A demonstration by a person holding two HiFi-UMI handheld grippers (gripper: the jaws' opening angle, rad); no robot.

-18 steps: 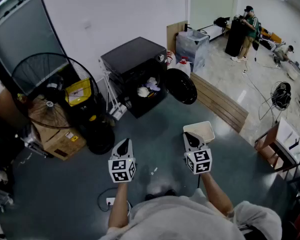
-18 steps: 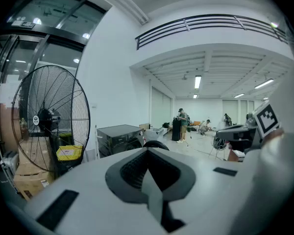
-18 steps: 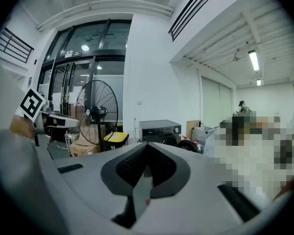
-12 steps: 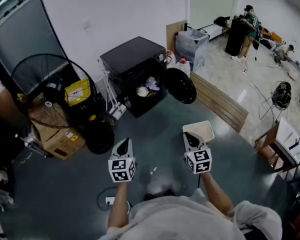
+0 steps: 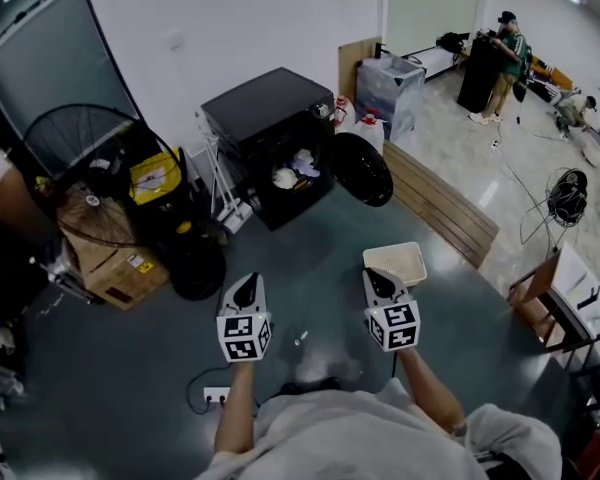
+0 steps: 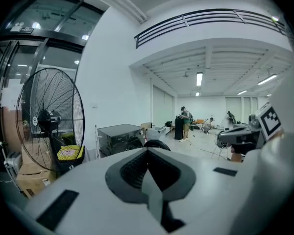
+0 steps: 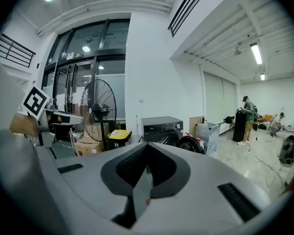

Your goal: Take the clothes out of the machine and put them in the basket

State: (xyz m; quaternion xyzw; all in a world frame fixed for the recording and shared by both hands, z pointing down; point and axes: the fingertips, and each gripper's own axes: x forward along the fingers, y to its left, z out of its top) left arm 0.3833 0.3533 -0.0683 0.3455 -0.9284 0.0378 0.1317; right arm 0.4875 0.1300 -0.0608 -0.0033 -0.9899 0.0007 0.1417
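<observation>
The black washing machine [image 5: 270, 128] stands against the white wall with its round door [image 5: 361, 168] swung open to the right. Light clothes [image 5: 294, 171] lie inside the drum. A white basket [image 5: 396, 262] sits on the dark floor just beyond my right gripper [image 5: 382, 282]. My left gripper [image 5: 246, 292] is held level with it, further left. Both are shut and empty, well short of the machine. The machine [image 6: 118, 137] shows beyond the left gripper [image 6: 148, 152], and the machine [image 7: 161, 128] shows past the right gripper [image 7: 147, 147].
A large standing fan [image 5: 78, 168], a cardboard box [image 5: 122, 274] and a yellow container [image 5: 156, 180] crowd the floor left of the machine. Wooden boards [image 5: 442, 206] lie to the right. A power strip [image 5: 218, 397] lies near my feet. People [image 5: 507, 48] stand far back right.
The head view has shifted slightly, so the basket now sits a little nearer my right gripper. Both grippers keep the same pose and stay shut.
</observation>
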